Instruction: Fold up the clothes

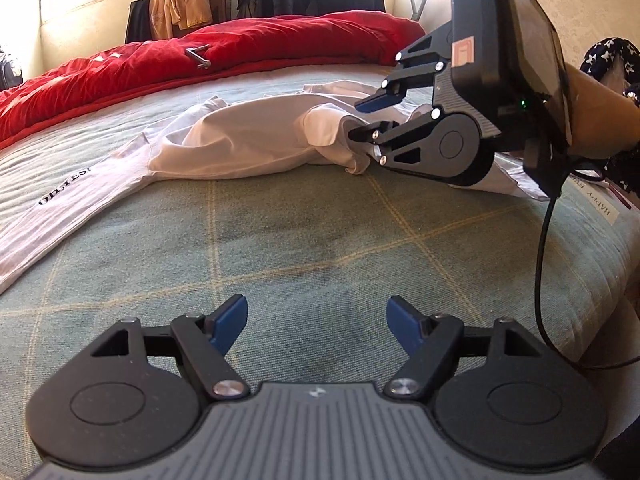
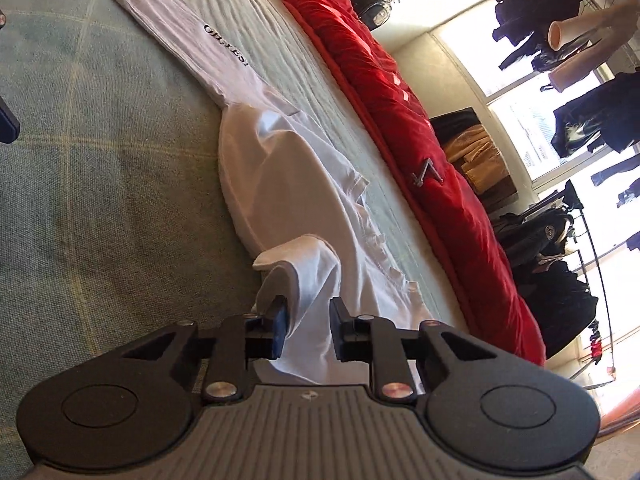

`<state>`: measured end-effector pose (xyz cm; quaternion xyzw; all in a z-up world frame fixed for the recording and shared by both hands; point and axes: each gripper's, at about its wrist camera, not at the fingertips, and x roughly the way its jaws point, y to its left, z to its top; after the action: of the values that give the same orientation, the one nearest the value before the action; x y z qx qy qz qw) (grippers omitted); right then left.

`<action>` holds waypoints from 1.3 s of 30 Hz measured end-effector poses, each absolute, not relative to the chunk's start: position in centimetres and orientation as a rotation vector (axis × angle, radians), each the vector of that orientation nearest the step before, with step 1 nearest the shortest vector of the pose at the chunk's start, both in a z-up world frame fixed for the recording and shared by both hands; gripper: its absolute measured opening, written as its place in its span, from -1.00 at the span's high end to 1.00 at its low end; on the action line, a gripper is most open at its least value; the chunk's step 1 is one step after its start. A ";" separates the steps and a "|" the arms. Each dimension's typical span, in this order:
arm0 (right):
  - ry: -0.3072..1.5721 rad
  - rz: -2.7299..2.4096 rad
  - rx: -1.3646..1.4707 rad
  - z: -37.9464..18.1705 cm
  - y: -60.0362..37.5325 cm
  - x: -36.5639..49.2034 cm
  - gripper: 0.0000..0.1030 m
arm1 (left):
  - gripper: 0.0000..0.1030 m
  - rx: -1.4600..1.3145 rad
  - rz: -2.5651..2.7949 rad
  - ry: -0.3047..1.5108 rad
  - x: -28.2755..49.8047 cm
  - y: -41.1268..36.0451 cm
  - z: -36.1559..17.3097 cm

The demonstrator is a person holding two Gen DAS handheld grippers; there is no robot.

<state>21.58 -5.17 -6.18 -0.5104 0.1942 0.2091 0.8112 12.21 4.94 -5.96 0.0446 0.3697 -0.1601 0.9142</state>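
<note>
A white shirt (image 1: 248,136) lies crumpled across the green checked bed (image 1: 304,240), in front of a red duvet (image 1: 240,48). The right gripper (image 2: 306,328) reaches into a bunched fold of the shirt, cloth between its part-closed fingers, though a gap shows and no firm pinch is clear. The left gripper (image 1: 316,320) hovers over bare bedcover, fingers wide apart and empty.

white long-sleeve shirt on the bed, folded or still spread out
Partly folded: the white long-sleeve shirt has fabric bunched over its middle, while one printed sleeve lies flat on the green checked bedcover.
</note>
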 end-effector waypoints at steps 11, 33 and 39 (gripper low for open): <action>0.509 0.605 -0.804 -0.3 -6.4 21.5 0.95 | -0.50 0.129 -0.342 0.692 11.8 4.7 -5.6; 0.659 0.860 -0.440 5.8 -7.4 18.3 0.94 | 0.34 0.411 -0.257 0.339 11.7 0.1 -4.3; 0.686 0.865 -0.448 5.1 -7.8 18.3 0.89 | 0.95 0.414 -0.137 0.337 11.5 1.4 -3.7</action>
<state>18.25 -7.83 5.14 -0.2110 0.3229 0.4075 0.8277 11.54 1.38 -3.69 0.2046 0.1664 -0.0676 0.9622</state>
